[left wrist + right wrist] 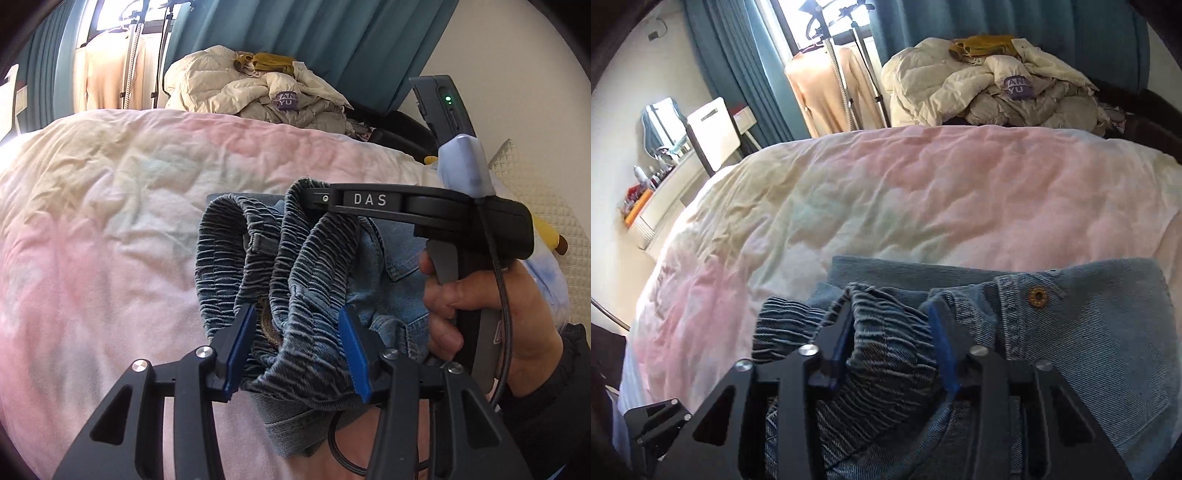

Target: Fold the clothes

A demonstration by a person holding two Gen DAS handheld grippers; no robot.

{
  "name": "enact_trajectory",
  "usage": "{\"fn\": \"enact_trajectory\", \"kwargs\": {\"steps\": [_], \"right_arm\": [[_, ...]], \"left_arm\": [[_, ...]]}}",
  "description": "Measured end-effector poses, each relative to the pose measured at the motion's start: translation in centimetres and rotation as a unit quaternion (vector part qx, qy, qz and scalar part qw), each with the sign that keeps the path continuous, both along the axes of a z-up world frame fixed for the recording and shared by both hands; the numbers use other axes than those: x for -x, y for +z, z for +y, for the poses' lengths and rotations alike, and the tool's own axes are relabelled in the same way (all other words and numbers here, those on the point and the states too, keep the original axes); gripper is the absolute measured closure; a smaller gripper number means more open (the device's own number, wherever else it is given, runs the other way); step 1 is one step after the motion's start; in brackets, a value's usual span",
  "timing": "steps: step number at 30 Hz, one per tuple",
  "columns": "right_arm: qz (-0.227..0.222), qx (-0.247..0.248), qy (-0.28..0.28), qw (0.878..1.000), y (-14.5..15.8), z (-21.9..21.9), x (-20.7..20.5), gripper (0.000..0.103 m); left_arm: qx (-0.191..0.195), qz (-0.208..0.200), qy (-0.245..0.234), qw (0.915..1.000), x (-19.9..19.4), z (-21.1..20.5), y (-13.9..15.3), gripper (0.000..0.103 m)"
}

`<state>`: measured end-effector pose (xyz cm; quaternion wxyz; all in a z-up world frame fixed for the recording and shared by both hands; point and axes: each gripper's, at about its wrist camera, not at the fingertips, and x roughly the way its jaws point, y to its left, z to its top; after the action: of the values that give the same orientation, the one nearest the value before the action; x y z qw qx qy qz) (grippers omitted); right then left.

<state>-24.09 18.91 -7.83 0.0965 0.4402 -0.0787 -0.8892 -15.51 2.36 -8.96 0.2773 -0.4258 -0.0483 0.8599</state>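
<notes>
I'm holding the jeans over the bed, near its front edge, with both tongs clamped on the bunched elastic waistband. My left tongs are squeezing a thick wad of it; my right tongs are gripping another gathered stretch, beside the brass button. To do this well, I'm wanting to draw the two grips apart so the waistband is pulling taut, then be laying the denim flat before folding.

teal curtains, bright window (daylight), bed
</notes>
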Motion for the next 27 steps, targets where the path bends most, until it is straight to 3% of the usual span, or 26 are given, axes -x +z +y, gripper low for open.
{"fn": "enact_trajectory", "kwargs": {"steps": [2, 6, 11, 13, 21, 27], "right_arm": [[0.014, -0.002, -0.002, 1.000, 0.5, 0.0, -0.6, 0.086], [0.045, 0.019, 0.009, 0.999, 2.1, -0.5, -1.0, 0.088], [0.099, 0.003, 0.056, 0.994, 5.4, -3.9, -1.0, 0.088], [0.102, -0.008, 0.071, 0.992, 5.2, -5.1, -0.3, 0.088], [0.030, 0.045, 0.084, 0.995, -2.5, -5.8, 3.9, 0.087], [0.036, 0.023, 0.088, 0.995, -2.9, -6.6, 3.8, 0.086]], "left_arm": [[0.001, 0.001, 0.001, 1.0000, -0.3, 0.1, 0.1, 0.056], [-0.011, -0.001, 0.008, 0.9999, -1.0, -0.4, 0.5, 0.058], [-0.027, 0.000, 0.028, 0.9992, -1.7, -1.3, 1.1, 0.058], [-0.030, -0.009, 0.035, 0.9989, -1.6, -1.6, 0.8, 0.058], [-0.060, -0.086, 0.077, 0.9915, 0.8, -3.0, -2.8, 0.058], [-0.084, -0.108, 0.090, 0.9865, 1.2, -3.5, -3.0, 0.058]]}}
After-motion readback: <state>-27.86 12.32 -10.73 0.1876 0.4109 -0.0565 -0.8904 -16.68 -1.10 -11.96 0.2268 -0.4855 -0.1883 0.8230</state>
